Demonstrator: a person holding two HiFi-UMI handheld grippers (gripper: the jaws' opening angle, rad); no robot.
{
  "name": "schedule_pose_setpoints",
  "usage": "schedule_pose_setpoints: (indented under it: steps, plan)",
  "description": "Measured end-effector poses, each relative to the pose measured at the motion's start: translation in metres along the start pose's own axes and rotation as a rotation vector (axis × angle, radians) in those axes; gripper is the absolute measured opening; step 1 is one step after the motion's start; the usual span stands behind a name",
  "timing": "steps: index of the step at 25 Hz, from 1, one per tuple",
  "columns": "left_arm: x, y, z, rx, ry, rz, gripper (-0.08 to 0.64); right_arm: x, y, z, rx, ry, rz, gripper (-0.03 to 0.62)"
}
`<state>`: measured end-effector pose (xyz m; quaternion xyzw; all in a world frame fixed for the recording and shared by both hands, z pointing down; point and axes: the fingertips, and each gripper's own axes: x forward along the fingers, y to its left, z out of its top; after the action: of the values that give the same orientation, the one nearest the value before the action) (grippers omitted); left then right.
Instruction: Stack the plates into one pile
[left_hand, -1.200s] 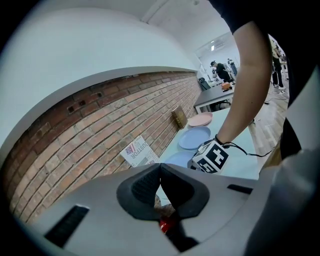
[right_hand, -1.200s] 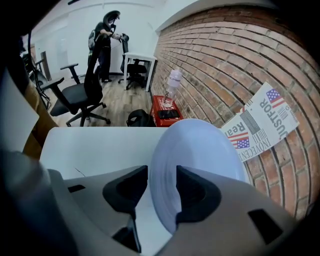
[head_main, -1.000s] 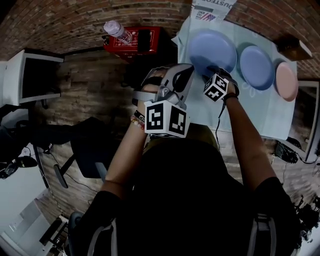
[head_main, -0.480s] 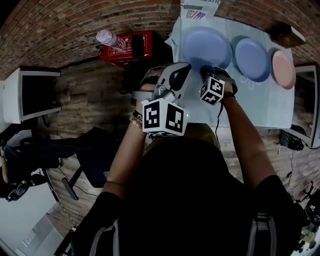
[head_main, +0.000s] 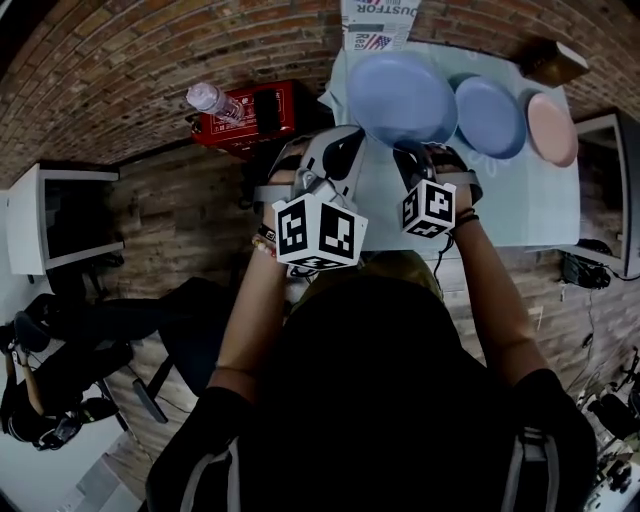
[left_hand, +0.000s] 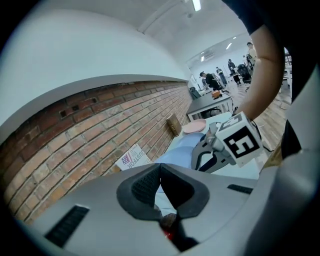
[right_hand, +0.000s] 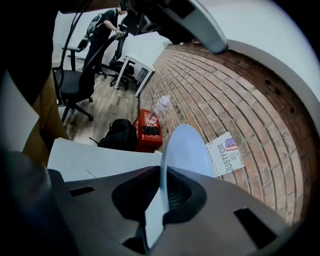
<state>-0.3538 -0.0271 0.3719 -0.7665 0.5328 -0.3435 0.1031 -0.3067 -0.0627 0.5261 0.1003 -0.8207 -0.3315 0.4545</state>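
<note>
A large light-blue plate (head_main: 400, 95) is tilted up over the pale blue table (head_main: 520, 215). My right gripper (head_main: 412, 152) is shut on its near rim. Those jaws have just been closing, and in the right gripper view the plate (right_hand: 184, 147) stands edge-on between the pads (right_hand: 176, 192). To its right a smaller blue plate (head_main: 488, 115) and a pink plate (head_main: 552, 128) lie flat. My left gripper (head_main: 345, 150) hovers just left of the large plate, jaws together with nothing in them (left_hand: 160, 171). It looks at the right gripper's marker cube (left_hand: 241, 140) and the pink plate (left_hand: 194, 126).
A printed sign (head_main: 378, 22) leans on the brick wall behind the plates, and a brown box (head_main: 552, 60) sits at the table's far right corner. A red case (head_main: 262, 108) with a water bottle (head_main: 210, 98) stands on the floor to the left. A white desk (head_main: 40, 215) stands farther left.
The right gripper has shut on the large plate's near rim and risen, tipping the plate up off the table. The left gripper has barely moved.
</note>
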Motion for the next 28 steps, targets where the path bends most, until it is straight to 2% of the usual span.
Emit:
schedule_pose_setpoints:
  steps: [5,14,21,28]
  plan:
    - [-0.008,0.002,0.000,0.035,0.022,0.015,0.021,-0.051,-0.014,0.020,-0.029,-0.037,-0.064,0.046]
    - [-0.010,0.001,0.007,0.048,-0.002,-0.003,0.021,-0.113,-0.029,0.049,-0.063,-0.091,-0.166,0.046]
    - [-0.002,-0.002,0.017,0.066,-0.025,-0.027,0.021,-0.119,-0.034,0.036,-0.036,-0.052,-0.181,0.046]
    - [0.011,-0.015,0.033,0.080,-0.031,-0.054,0.021,-0.120,-0.035,0.003,0.009,-0.016,-0.179,0.046]
